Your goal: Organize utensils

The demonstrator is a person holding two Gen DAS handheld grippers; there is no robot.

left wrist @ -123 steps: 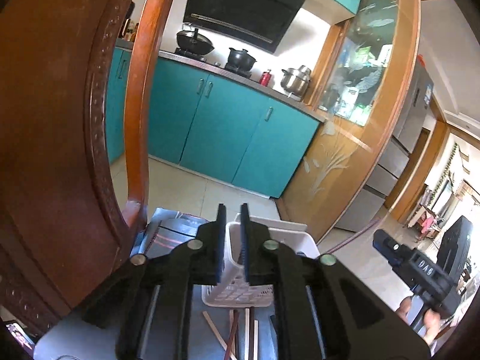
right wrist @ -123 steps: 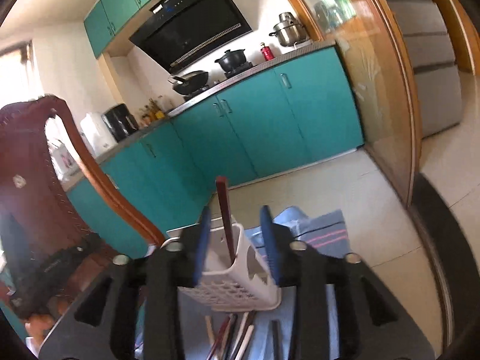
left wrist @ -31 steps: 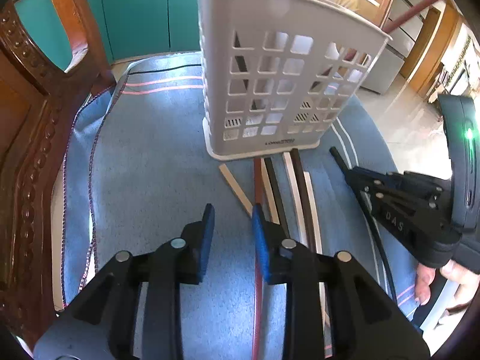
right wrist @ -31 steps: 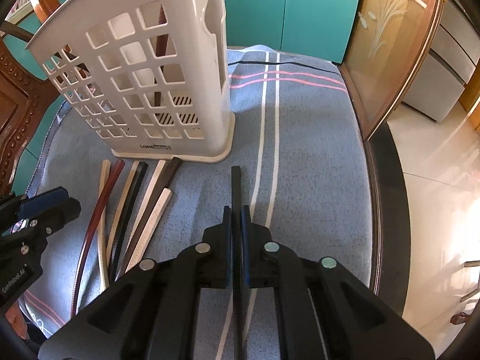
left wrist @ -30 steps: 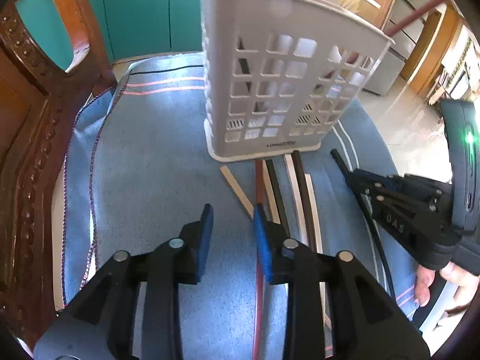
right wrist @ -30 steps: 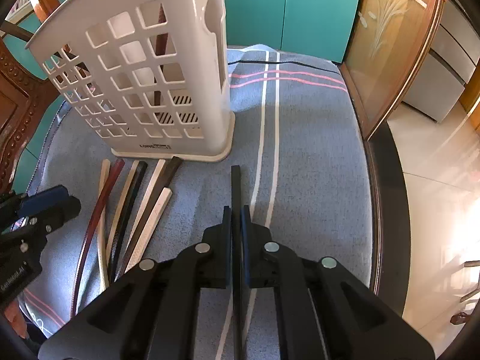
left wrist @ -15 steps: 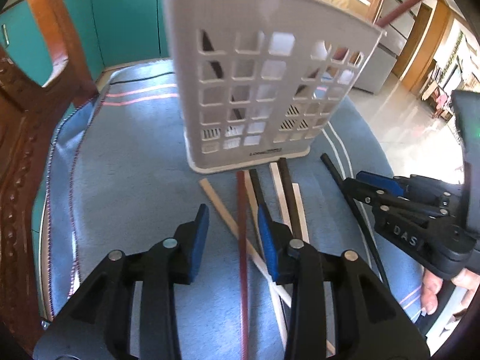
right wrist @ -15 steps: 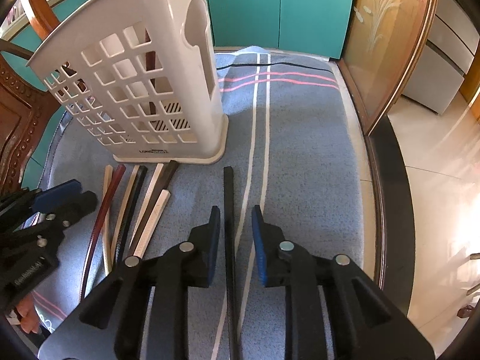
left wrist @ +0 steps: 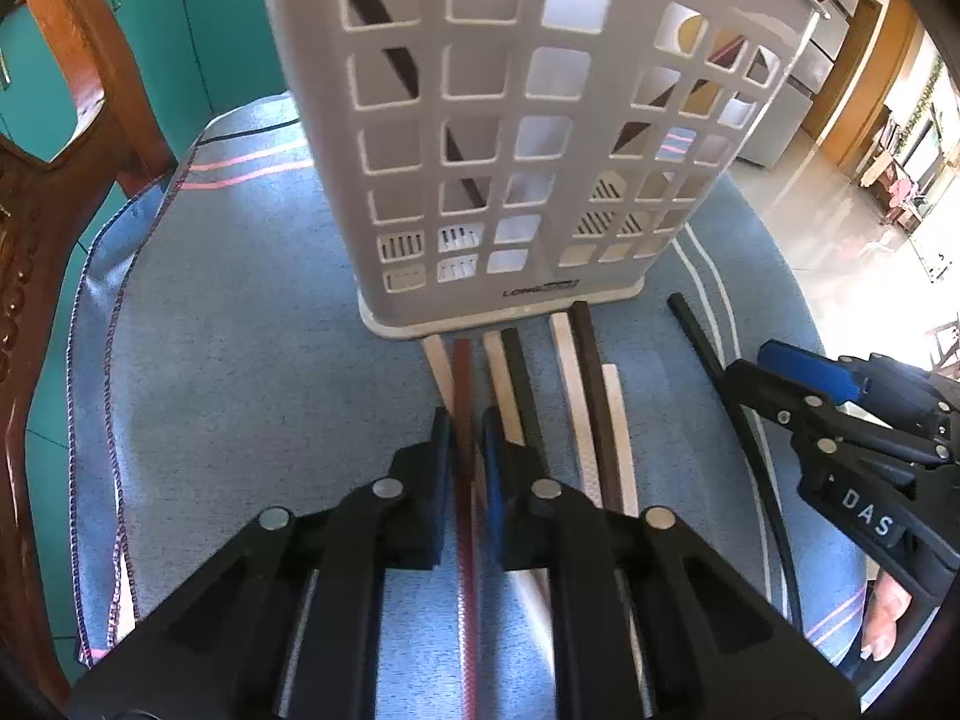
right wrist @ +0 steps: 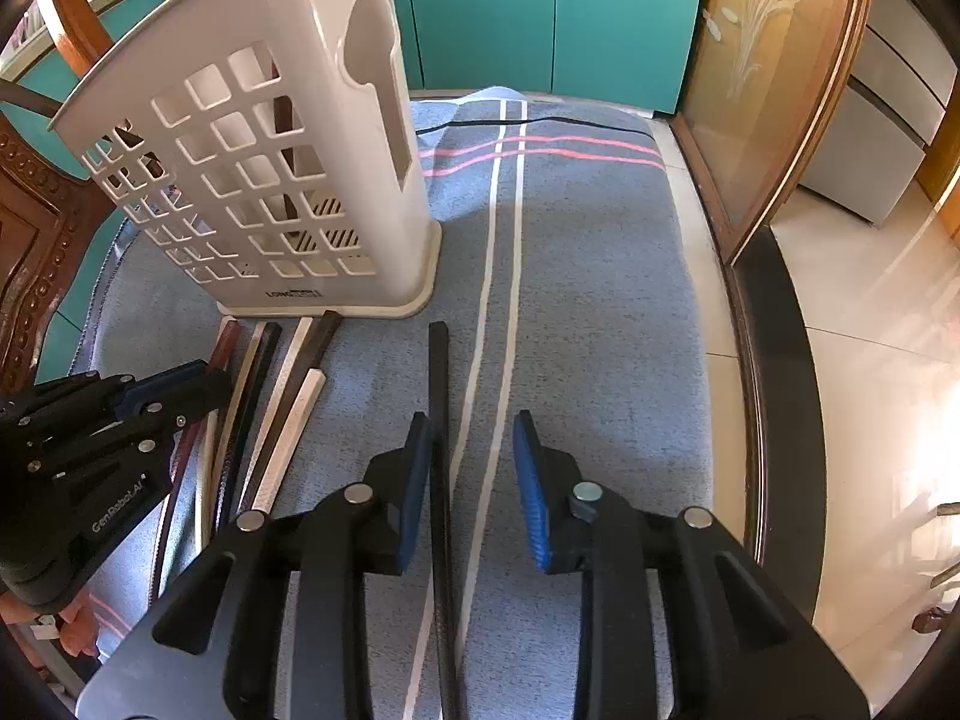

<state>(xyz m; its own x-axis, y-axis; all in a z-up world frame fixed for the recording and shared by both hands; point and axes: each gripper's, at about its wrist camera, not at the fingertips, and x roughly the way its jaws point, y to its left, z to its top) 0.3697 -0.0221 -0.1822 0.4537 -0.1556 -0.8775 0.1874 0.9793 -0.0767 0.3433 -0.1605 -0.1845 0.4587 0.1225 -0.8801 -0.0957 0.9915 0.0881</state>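
While the white slotted holder (left wrist: 522, 138) stands upright on the blue cloth (left wrist: 240, 360), a reddish-brown chopstick (left wrist: 463, 396) is clamped between the just-closed jaws of the left gripper (left wrist: 463, 438). More chopsticks (left wrist: 585, 396) are laid side by side just before the holder's base. The right gripper (right wrist: 471, 444) has just been opening; a black chopstick (right wrist: 439, 372) is left lying loose on the cloth beside its left pad.

The right claw (right wrist: 471, 468) has just been opening; a black chopstick (right wrist: 439, 396) lies between its jaws, against the left one. Ahead-left stands the white utensil basket (right wrist: 252, 168); more chopsticks (right wrist: 282, 384) lie left.
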